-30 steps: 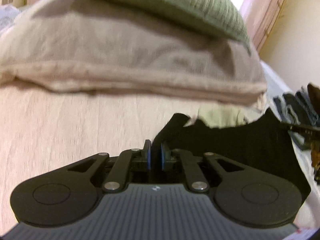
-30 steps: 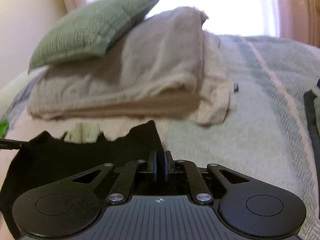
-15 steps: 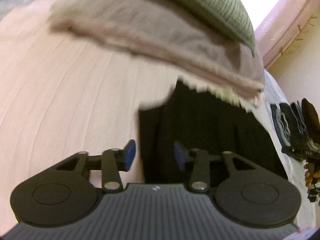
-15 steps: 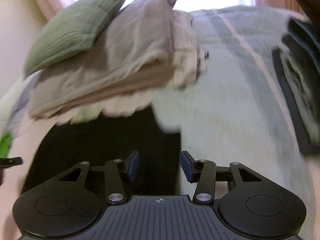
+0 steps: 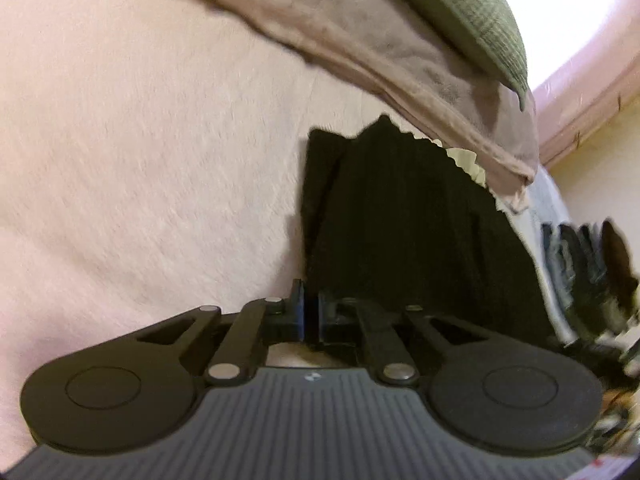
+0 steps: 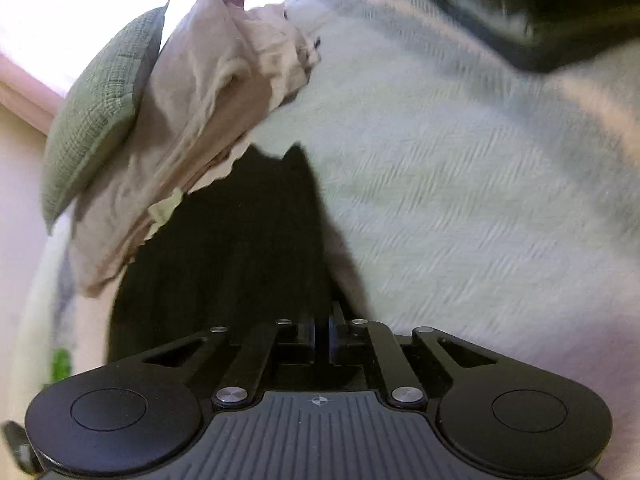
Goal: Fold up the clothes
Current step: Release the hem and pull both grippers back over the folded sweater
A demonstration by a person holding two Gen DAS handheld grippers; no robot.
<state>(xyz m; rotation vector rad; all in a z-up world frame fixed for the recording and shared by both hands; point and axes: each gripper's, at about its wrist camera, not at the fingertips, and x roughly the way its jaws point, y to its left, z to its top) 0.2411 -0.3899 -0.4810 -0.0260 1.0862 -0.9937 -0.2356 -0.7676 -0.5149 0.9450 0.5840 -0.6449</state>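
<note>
A black garment (image 5: 400, 220) lies flat on the bed, its far edge against a folded beige blanket. My left gripper (image 5: 311, 312) is shut on the garment's near left corner, over the pink cover. In the right wrist view the same black garment (image 6: 224, 248) spreads left of centre. My right gripper (image 6: 322, 332) is shut on its near right corner, where the cloth narrows toward the fingers.
A folded beige blanket (image 5: 360, 40) with a green cushion (image 5: 460, 8) on top lies behind the garment. The same blanket (image 6: 208, 120) and cushion (image 6: 96, 112) show in the right view. Dark clothes (image 5: 580, 260) are stacked at the right. A pale herringbone cover (image 6: 460, 180) stretches rightward.
Both grippers held the garment's far edge, opened half a second ago, and have now shut on its near corners. The garment lies laid out flat toward the blanket.
</note>
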